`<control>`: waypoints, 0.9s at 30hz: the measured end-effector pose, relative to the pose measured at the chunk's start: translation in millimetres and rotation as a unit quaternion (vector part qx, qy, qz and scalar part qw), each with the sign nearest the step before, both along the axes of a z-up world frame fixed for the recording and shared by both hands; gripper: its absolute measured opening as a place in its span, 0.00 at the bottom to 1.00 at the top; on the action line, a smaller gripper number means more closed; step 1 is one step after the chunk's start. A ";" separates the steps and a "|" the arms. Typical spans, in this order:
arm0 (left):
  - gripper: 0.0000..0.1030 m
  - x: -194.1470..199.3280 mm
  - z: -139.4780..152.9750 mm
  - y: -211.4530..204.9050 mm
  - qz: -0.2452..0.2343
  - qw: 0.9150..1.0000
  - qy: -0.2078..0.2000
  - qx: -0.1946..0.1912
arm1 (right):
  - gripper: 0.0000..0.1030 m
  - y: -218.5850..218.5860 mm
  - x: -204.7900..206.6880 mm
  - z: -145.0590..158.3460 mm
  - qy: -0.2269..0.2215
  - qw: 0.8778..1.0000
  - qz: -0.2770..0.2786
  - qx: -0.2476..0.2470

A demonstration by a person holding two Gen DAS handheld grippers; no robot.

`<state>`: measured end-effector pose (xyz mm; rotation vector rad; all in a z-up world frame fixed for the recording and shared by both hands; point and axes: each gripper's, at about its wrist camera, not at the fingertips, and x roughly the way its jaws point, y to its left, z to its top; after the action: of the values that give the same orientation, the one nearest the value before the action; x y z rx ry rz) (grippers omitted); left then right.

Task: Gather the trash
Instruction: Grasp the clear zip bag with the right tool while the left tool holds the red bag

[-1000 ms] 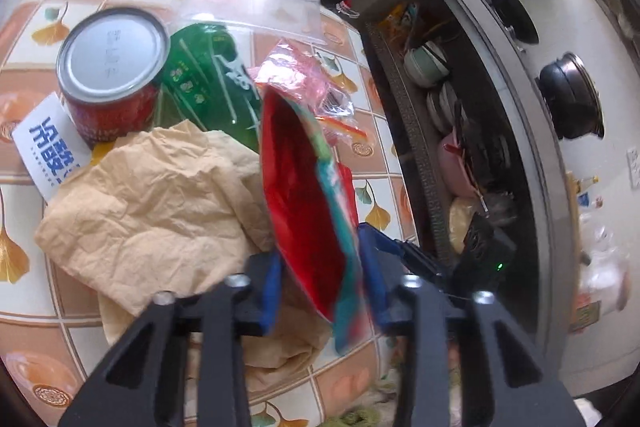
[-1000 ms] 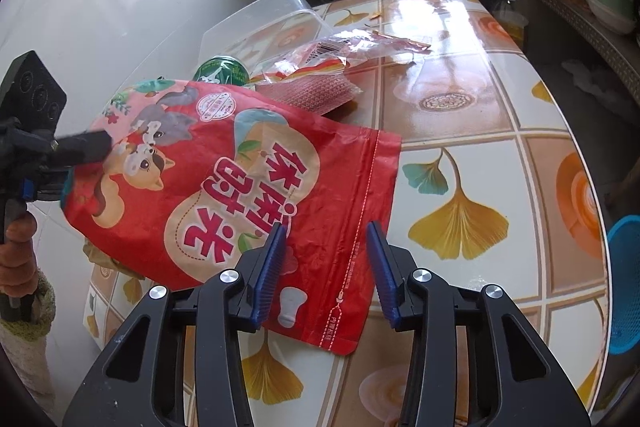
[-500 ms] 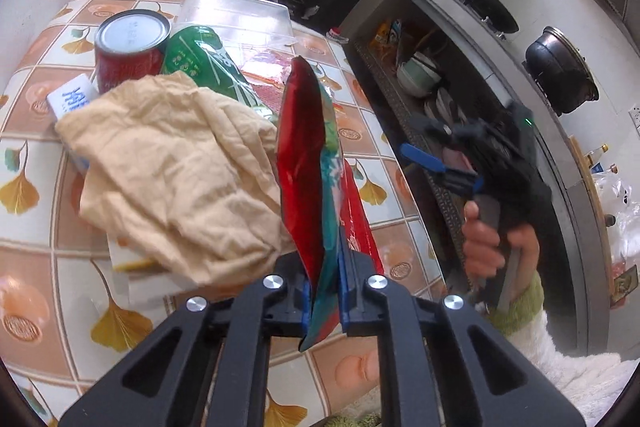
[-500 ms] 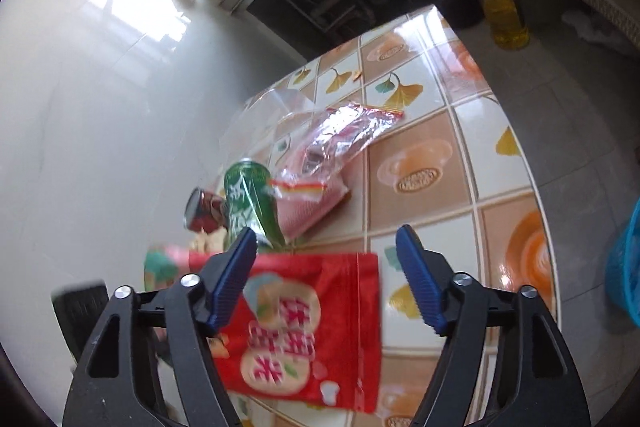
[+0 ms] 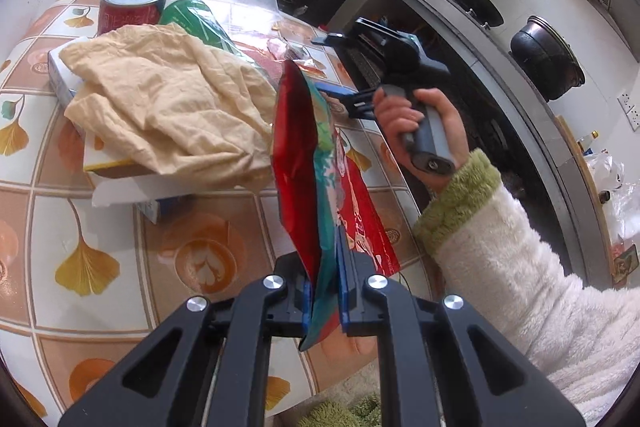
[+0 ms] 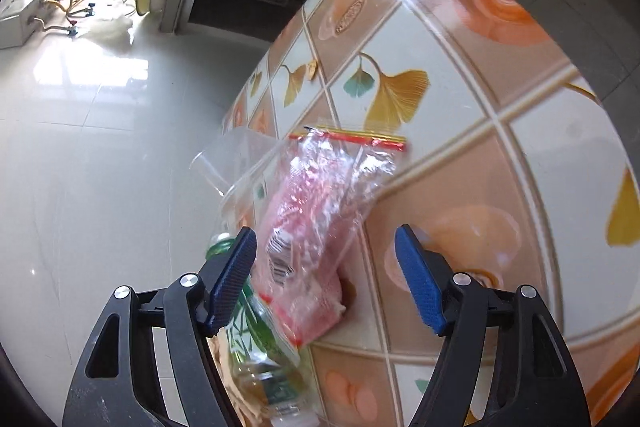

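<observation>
Pouch (image 5: pixel 308 163) clamped in left tongs (image 5: pixel 325 301), lifted off worktop (image 5: pixel 120 235).
Rt tongs (image 6: pixel 326 281) closing, nothing gripped, over clear bag (image 6: pixel 320 195).

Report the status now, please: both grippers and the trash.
Left gripper shut on red snack bag. Right gripper closing, nothing gripped, over clear zip bag. Green bottle crowds its fingers.

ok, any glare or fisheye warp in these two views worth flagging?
Right wrist: window glare washes the glossy grey floor and sheens the tiled tabletop; the grout lines bow. Left wrist: the dark counter edge curves strongly; the red foil snack bag is sharp.
</observation>
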<state>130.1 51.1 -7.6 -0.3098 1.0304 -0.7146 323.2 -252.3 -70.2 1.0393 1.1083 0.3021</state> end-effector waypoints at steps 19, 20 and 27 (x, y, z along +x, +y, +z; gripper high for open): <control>0.09 -0.9 -7.8 6.5 -0.001 0.999 0.003 -0.032 | 0.16 10.2 -9.9 18.7 -0.010 1.000 -0.016 -0.011; 0.09 -1.2 -7.8 7.2 0.000 0.999 0.001 -0.033 | 0.14 7.6 -12.2 20.6 -0.013 1.000 -0.020 -0.009; 0.08 -5.4 -6.6 11.9 0.007 0.999 -0.006 -0.037 | 0.10 -12.4 -34.6 40.6 -0.040 0.998 -0.043 -0.006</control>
<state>124.7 63.0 -14.1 -0.3761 0.9907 -0.7433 288.6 -264.6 -29.6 1.0530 0.9901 0.2648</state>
